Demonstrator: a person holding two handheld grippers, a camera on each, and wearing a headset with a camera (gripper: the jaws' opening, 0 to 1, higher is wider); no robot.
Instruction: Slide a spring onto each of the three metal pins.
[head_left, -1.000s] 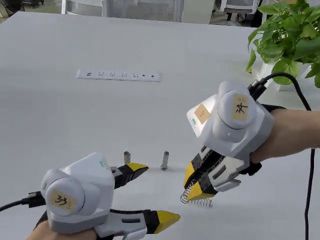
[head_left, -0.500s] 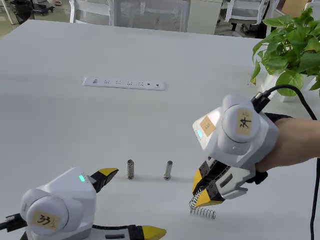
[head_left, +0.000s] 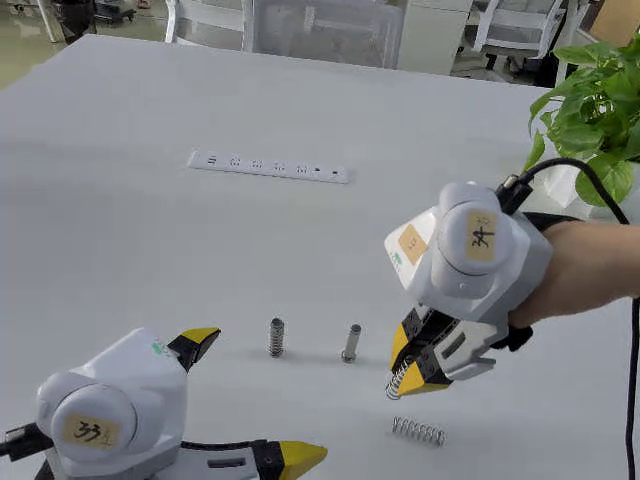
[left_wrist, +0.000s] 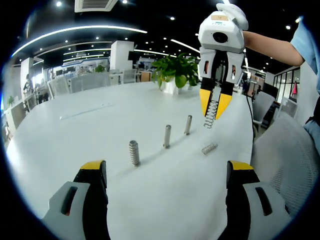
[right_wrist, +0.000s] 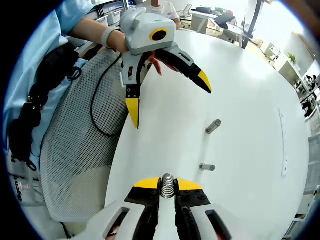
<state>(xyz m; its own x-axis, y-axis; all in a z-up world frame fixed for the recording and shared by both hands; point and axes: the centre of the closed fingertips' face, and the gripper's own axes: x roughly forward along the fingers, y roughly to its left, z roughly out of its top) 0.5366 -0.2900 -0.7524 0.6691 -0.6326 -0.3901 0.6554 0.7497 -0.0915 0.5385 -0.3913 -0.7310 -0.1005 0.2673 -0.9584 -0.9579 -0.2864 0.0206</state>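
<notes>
**Right tongs clamped on a spring, bare pins just left of it**

Right tongs (head_left: 413, 368) are pinched together on the held spring (head_left: 398, 380), gripping its upper coils. The rest hangs below the yellow tips, long axis close to upright with a slight lean. Left tongs (head_left: 250, 397) sit at the near left with the tips wide apart and nothing between them.

Three pins stand upright in a left-to-right row on the surface (head_left: 150, 250). The sprung pin (head_left: 277, 337) at the left end already wears its coil. The middle pin (head_left: 351, 342) is bare and lies just left of the held spring. In the left gripper view the end pin (left_wrist: 188, 125) is also bare and stands just beside the hanging spring's lower end, so it looks the closest target. The right tongs are much nearer both bare pins than the left tongs.

The spring's axis already nearly matches the pins. The next move likely needs only a short shift left plus lining the open bottom coil over a pin top.

A loose spring (head_left: 418, 431) lies on its side, near and right of the row.

Pins are plain grey metal cylinders, smooth and slim. Springs are thin bright wire, open-coiled, and likely to flex. The surface is matte white and flat. A white power strip (head_left: 270, 167) lies well apart on the far side.
</notes>
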